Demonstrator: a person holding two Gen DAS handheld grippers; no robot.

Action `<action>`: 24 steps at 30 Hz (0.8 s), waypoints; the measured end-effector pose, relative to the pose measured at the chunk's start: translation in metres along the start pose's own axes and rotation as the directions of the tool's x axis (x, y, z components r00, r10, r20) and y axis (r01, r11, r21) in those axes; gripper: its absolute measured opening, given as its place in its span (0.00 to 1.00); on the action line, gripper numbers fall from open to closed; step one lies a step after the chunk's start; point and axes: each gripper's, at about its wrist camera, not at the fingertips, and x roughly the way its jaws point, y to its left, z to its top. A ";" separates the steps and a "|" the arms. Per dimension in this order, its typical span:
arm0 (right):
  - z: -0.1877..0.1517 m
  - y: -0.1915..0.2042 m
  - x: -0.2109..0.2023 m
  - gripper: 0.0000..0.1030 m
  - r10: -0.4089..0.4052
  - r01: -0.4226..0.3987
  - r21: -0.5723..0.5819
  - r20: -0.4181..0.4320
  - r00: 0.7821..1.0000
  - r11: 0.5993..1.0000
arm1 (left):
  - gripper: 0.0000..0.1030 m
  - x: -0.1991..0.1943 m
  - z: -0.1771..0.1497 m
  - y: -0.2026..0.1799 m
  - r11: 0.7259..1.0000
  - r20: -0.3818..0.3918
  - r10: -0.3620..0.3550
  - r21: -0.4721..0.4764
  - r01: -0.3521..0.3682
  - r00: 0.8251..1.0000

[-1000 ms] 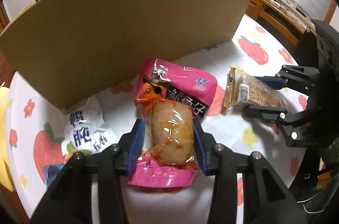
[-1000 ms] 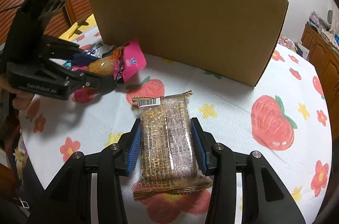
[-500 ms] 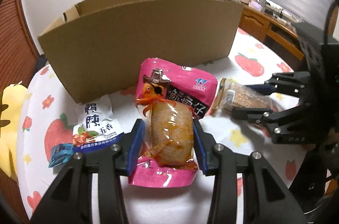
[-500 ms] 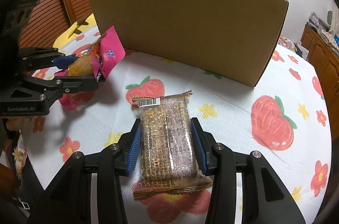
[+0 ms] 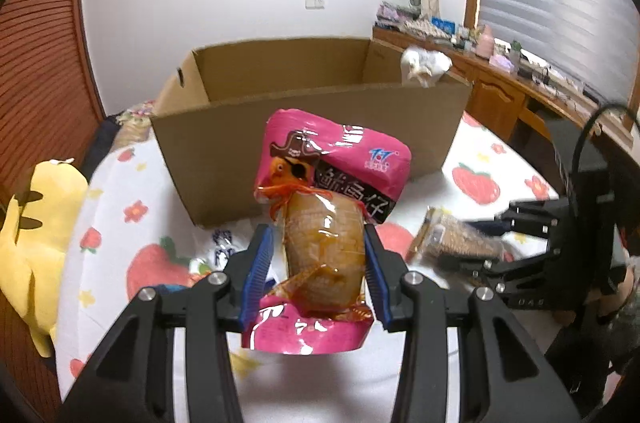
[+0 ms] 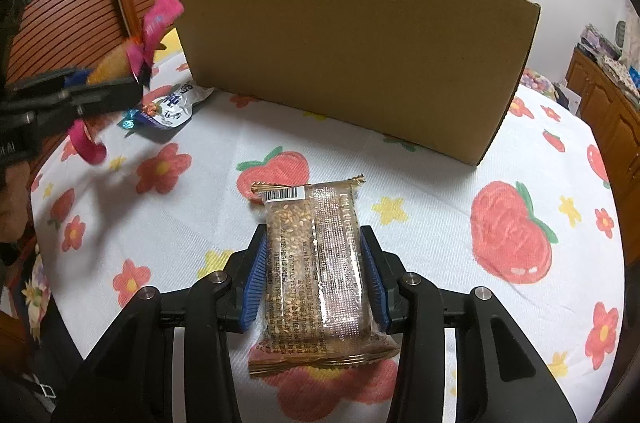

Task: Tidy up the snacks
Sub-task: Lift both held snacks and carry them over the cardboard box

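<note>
Left wrist view: our left gripper [image 5: 318,273] pinches the pink pouch [image 5: 326,219] by its clear lower half, both blue pads pressed to its sides. Compared with a second ago, when the pouch sat low over the cloth and the box [image 5: 308,127] showed only its outer wall, we now look down over the near rim into the open cavity ahead of the fingers; the gripper has risen, and the pouch hangs clear of the tablecloth [image 5: 120,199]. A white packet [image 5: 220,243] lies below and left of the fingertips, and a yellow plush [image 5: 36,219] sits far left. To our right the right gripper [image 5: 500,243] appears, blurred, closed on the grain bar [image 5: 460,241]. Right wrist view: our right gripper [image 6: 314,275] clamps the grain bar [image 6: 320,263] between its pads, low over the cloth and unchanged in place across the second. The box [image 6: 360,59] stands ahead, only its outer wall visible. Up and to the left, the left gripper [image 6: 72,95] carries the pink pouch [image 6: 148,35] near rim height, above the white packet [image 6: 172,105]. We judge that the pouch is ready to go over the rim and drop in; the bar awaits its lift.
</note>
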 end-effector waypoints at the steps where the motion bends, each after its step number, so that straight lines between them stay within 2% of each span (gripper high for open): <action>1: 0.000 0.000 -0.001 0.42 0.001 -0.001 0.001 0.003 1.000 1.000 | 0.41 -0.003 0.004 0.002 1.000 0.016 0.002 -0.008 -0.002 1.000; 6: 0.002 0.002 0.000 0.42 0.003 -0.003 -0.012 -0.003 1.000 1.000 | 0.41 -0.010 0.017 0.007 0.999 0.054 -0.008 -0.039 0.011 0.998; 12: 0.012 0.004 -0.012 0.42 -0.026 0.027 -0.045 0.023 0.999 0.999 | 0.41 -0.019 0.034 0.006 1.000 0.101 -0.010 -0.026 0.013 0.995; 24: 0.106 0.002 -0.070 0.42 -0.045 0.070 -0.102 0.229 0.972 0.992 | 0.41 -0.010 0.098 0.029 0.997 0.201 -0.020 -0.070 0.035 0.979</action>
